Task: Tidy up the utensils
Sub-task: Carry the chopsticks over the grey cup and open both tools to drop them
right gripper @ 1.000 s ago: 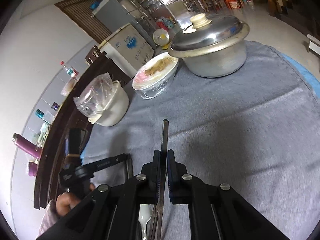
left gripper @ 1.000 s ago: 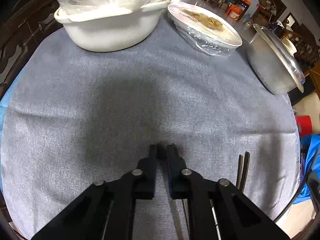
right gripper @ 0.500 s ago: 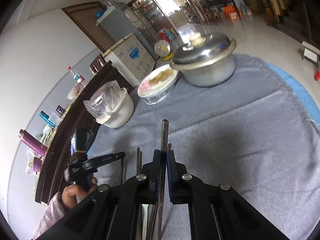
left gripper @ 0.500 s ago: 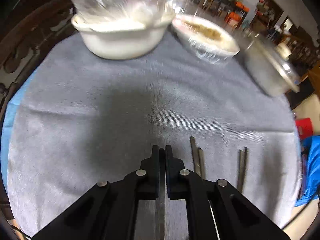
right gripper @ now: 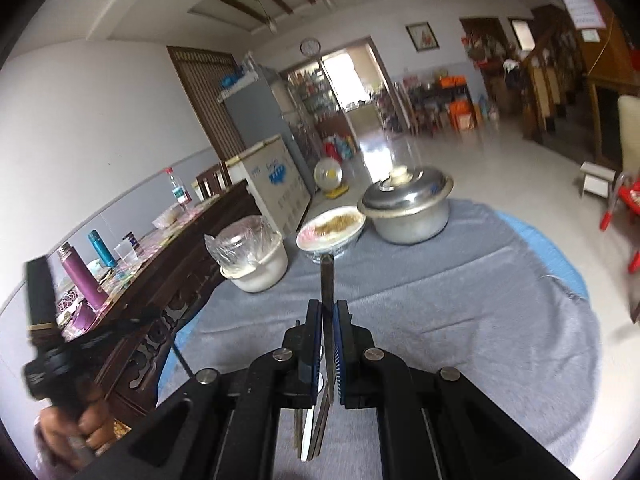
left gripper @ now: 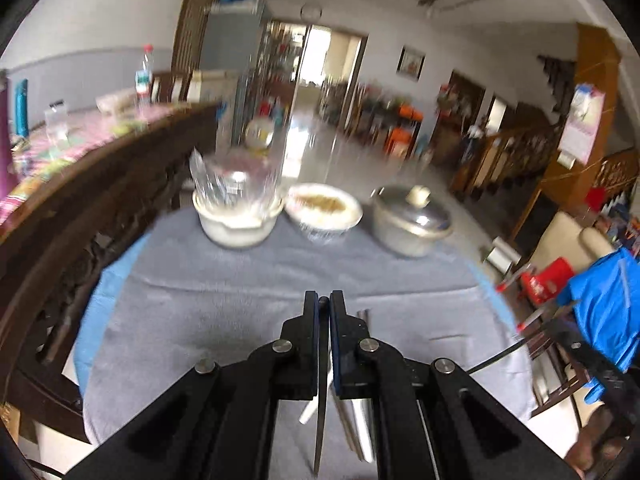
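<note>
Grey cloth [left gripper: 192, 312] now sits well below both cameras, where a second ago it filled the left view from close range. Reads as a lift by both hands together, with room and ceiling swung into sight.

Left gripper [left gripper: 323, 304]: jaws a little apart over the cloth a second ago, now pressed together on a thin dark utensil [left gripper: 320, 432], seen edge-on. Too slim and blurred to name as knife or chopstick. Carried clear of the cloth, tip just showing between the pads, the rest hanging back under the fingers.

Right gripper [right gripper: 328, 308]: clamped as before on a flat metal handle [right gripper: 327, 280] that juts forward past the fingertips, and likewise raised off the table.

Left behind on the cloth: a few loose utensils [left gripper: 362, 316], just beside the left gripper's right finger in its view, lying side by side.

Meaning for the task: probably one piece secured in each hand and both in transit, placing not yet done. No tray or holder visible, so destination unclear. Worth minding the lidded aluminium pot [left gripper: 410, 224] and covered dish [left gripper: 324, 208] at the far edge.
</note>
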`<state>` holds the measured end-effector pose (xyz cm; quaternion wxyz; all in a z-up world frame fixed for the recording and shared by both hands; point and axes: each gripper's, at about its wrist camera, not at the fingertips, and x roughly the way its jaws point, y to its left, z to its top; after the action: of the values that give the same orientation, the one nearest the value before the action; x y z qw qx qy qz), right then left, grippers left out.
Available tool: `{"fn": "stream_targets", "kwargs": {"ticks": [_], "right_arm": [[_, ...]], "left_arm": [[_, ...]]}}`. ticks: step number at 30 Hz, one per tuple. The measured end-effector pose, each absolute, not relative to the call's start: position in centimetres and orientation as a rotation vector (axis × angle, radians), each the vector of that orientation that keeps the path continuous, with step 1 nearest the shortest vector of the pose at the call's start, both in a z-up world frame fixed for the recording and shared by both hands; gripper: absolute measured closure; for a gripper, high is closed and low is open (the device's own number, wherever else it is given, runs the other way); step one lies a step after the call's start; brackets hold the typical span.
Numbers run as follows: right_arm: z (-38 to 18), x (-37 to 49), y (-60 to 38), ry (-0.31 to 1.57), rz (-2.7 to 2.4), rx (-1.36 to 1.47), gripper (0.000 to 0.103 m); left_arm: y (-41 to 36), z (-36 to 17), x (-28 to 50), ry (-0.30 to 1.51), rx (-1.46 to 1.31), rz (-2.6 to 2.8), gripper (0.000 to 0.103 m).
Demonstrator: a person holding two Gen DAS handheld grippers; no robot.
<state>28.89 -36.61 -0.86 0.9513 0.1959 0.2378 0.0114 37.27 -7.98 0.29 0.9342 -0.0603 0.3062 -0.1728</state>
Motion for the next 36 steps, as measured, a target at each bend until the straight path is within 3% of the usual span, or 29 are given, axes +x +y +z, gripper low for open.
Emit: {"fn": "stream_targets", "kwargs": {"ticks": [17, 24, 34, 35, 36], "right_arm": [[7.7, 17.7, -32.2, 0.276, 0.13, 0.314, 0.096], [6.7, 16.6, -29.6, 0.323, 0.175, 0.27, 0.096], [0.3, 18.2, -28.6, 0.519, 0.168, 0.257, 0.095], [0.0, 18.3, -28.9, 0.523, 0.176, 0.275, 0.092], [-0.1, 18.2, -29.1, 0.521, 0.185, 0.291, 0.081]], "left_arm": [[-4.9, 9.1, 23.7, 0.353, -0.217, -0.48, 0.098], [-5.2, 7.1, 22.7, 0.398, -0.213, -0.481, 0.098], [-5.4, 2.2, 23.9, 0.56, -0.191, -0.454, 0.098], [-5.2, 2.0, 23.8, 0.56, -0.188, -0.449, 0.098], [-5.1, 1.9, 23.7, 0.557, -0.18, -0.448, 0.096]]}}
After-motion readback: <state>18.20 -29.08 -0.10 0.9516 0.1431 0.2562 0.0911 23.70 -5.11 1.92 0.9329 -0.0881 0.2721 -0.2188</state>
